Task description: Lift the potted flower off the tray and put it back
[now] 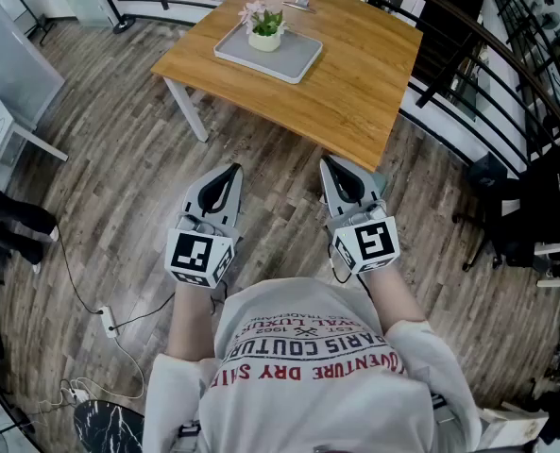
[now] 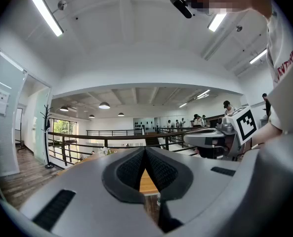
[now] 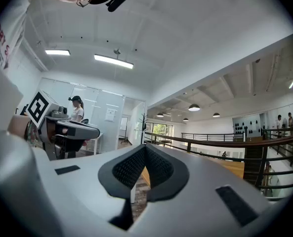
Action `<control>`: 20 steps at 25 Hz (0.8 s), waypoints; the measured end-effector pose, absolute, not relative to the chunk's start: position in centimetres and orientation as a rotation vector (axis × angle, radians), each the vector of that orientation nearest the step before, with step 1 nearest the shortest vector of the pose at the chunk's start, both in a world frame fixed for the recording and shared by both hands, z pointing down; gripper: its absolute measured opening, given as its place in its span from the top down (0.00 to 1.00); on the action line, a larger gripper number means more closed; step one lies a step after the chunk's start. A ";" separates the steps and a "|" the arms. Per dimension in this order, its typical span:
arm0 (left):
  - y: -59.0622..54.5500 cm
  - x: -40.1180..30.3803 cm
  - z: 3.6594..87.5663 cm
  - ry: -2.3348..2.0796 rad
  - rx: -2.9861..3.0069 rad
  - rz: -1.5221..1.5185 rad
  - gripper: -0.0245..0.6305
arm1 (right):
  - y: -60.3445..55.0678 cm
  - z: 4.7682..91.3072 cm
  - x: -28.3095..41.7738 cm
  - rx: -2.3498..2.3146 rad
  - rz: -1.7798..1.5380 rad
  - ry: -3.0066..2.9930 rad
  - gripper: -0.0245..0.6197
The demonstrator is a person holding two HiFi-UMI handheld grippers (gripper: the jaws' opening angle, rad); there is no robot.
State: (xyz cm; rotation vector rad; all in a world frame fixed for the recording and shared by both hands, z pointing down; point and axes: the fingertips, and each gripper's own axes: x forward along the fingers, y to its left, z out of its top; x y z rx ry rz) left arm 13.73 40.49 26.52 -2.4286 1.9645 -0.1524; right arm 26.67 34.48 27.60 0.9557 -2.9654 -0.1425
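The potted flower point(image 1: 264, 28), pink blooms in a white pot, stands on the grey tray point(image 1: 294, 62) toward the far side of the wooden table point(image 1: 355, 83). Both grippers are held level over the floor, short of the table's near corner and well away from the tray. My left gripper point(image 1: 234, 170) is shut with nothing in it, and its fingertips meet in the left gripper view point(image 2: 145, 148). My right gripper point(image 1: 326, 161) is also shut and empty point(image 3: 145, 146). The flower shows faintly beyond the left jaws point(image 2: 105, 151).
A small object point(image 1: 301, 2) lies at the table's far edge. A black railing point(image 1: 468, 45) curves behind and to the right of the table. A power strip with a cable point(image 1: 108, 321) lies on the wooden floor at the left. Dark furniture point(image 1: 520, 206) stands at the right.
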 end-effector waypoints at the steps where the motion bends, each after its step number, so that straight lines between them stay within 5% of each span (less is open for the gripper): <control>1: 40.5 13.6 26.5 1.966 -2.427 -0.149 0.94 | 34.5 27.6 26.7 0.964 -0.129 -2.965 0.92; 18: 41.9 8.6 26.8 1.960 -2.433 -0.086 0.94 | 36.0 28.2 21.6 0.910 -0.086 -3.007 0.92; 20: 42.3 7.4 26.9 1.980 -2.427 -0.073 0.94 | 36.2 28.2 20.7 0.929 -0.082 -3.006 0.84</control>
